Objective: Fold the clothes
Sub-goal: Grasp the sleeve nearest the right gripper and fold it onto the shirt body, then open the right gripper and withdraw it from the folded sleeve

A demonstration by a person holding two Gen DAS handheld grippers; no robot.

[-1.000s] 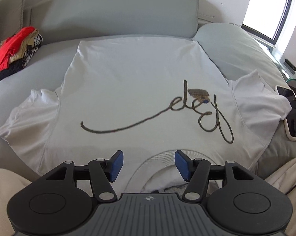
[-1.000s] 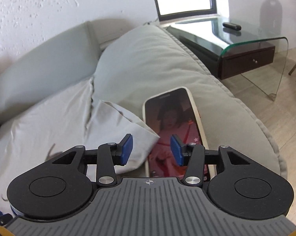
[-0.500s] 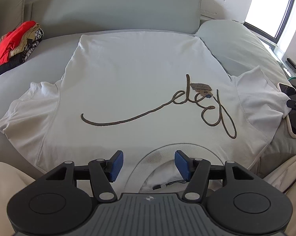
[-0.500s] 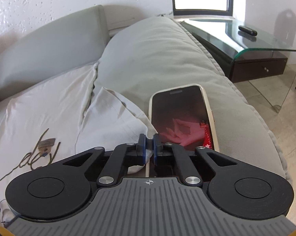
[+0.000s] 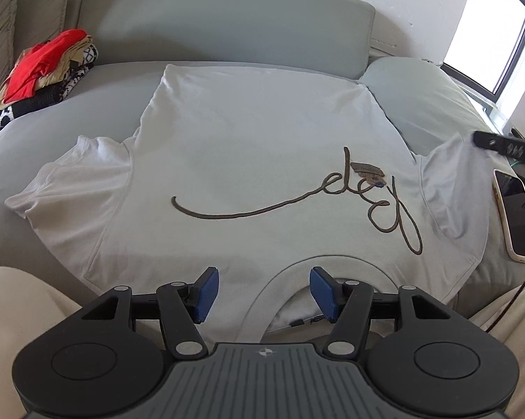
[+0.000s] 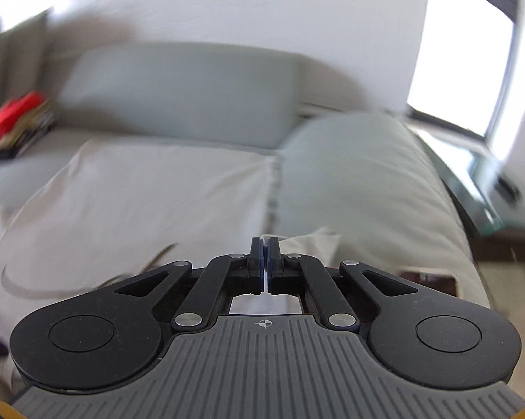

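Our right gripper (image 6: 264, 262) has swung away from the phone (image 5: 517, 214), lifting the shirt's sleeve (image 5: 450, 188).

We see its jaws pressed together on a sliver of white cloth; our left gripper (image 5: 264, 291) hovers wide open above the collar of the white T-shirt (image 5: 255, 160), spread flat on the grey sofa (image 5: 227, 24).

Blurred right view, hidden collar and sleeve edge

The right wrist view was smeared by motion: the clothes pile (image 6: 16, 124) at ten o'clock was only streaks, and whatever sat between the right claw (image 6: 264, 256) pads could not be made out. The left claw (image 5: 264, 293) body hid the T-shirt (image 5: 255, 146) collar's near edge.
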